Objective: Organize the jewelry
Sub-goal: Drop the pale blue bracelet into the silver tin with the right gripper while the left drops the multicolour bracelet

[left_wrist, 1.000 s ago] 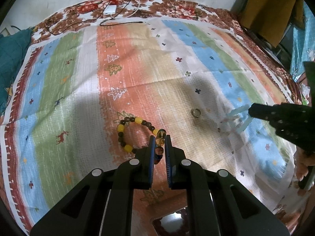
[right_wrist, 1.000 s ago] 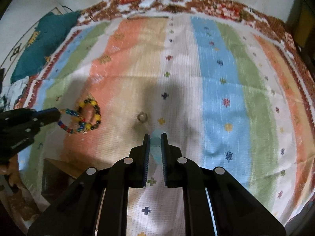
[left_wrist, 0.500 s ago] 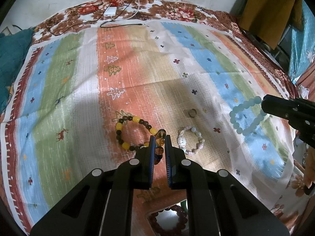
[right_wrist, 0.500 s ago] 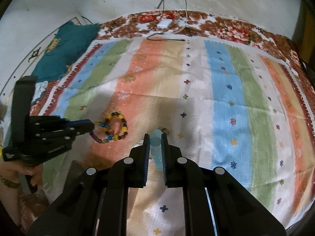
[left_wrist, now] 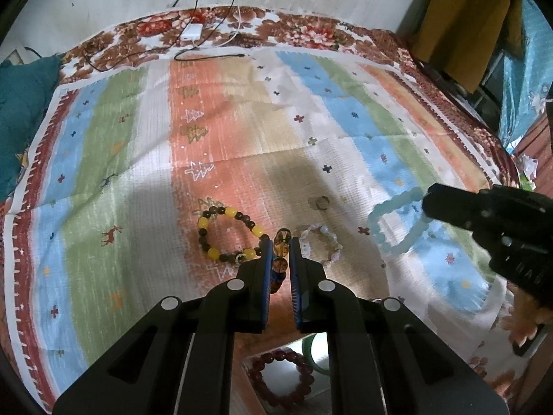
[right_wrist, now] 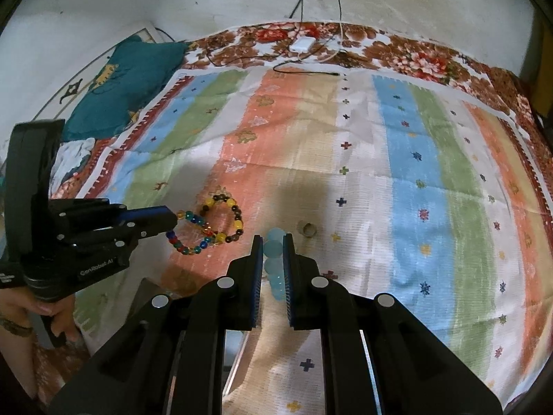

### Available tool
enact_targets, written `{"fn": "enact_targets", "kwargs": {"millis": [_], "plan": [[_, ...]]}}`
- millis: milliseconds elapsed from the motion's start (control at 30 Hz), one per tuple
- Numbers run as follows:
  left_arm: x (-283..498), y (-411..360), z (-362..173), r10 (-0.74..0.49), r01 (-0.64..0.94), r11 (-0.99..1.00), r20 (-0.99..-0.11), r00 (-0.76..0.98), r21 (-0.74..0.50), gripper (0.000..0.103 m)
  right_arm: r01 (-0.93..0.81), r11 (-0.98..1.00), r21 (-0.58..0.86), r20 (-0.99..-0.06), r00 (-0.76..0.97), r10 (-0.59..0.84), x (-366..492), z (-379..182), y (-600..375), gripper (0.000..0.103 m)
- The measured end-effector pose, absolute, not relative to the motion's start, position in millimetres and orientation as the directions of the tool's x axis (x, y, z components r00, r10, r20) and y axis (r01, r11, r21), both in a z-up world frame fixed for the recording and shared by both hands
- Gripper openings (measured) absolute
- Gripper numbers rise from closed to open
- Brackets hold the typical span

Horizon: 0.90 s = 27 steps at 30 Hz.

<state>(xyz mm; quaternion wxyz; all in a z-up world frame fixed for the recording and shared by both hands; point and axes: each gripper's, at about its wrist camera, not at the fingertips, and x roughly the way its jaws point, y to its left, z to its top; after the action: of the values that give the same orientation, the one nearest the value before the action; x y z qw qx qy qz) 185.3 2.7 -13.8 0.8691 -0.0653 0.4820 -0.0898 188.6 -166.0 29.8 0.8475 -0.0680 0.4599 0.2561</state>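
Bracelets must be lifted slowly so the beads do not slip: in the left wrist view the left gripper (left_wrist: 280,252) is closed narrow on a multicolour bracelet (left_wrist: 280,247) above the bed (left_wrist: 242,131). In the right wrist view the right gripper (right_wrist: 273,254) pinches a pale blue bracelet (right_wrist: 274,259), near a ring (right_wrist: 308,230).

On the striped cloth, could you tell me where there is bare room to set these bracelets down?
The far half of the striped cloth lies bare up to the black cable, as do its blue and green stripes on the right. It is crowded near the grippers: yellow-and-dark bracelet, pale bracelet, ring.
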Motion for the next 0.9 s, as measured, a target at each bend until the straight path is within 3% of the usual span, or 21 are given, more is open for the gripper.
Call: {"fn": "enact_targets", "kwargs": {"millis": [500, 900], "plan": [[127, -3, 29, -0.282, 0.147, 0.958, -0.736, 0.616, -0.245, 0.009, -0.577, 0.808, 0.123, -0.764, 0.464, 0.448, 140, 45, -150, 0.012], [81, -8, 22, -0.316, 0.162, 0.947, -0.725, 0.612, -0.276, 0.009, -0.628, 0.761, 0.162, -0.767, 0.405, 0.498, 105, 43, -146, 0.012]]}}
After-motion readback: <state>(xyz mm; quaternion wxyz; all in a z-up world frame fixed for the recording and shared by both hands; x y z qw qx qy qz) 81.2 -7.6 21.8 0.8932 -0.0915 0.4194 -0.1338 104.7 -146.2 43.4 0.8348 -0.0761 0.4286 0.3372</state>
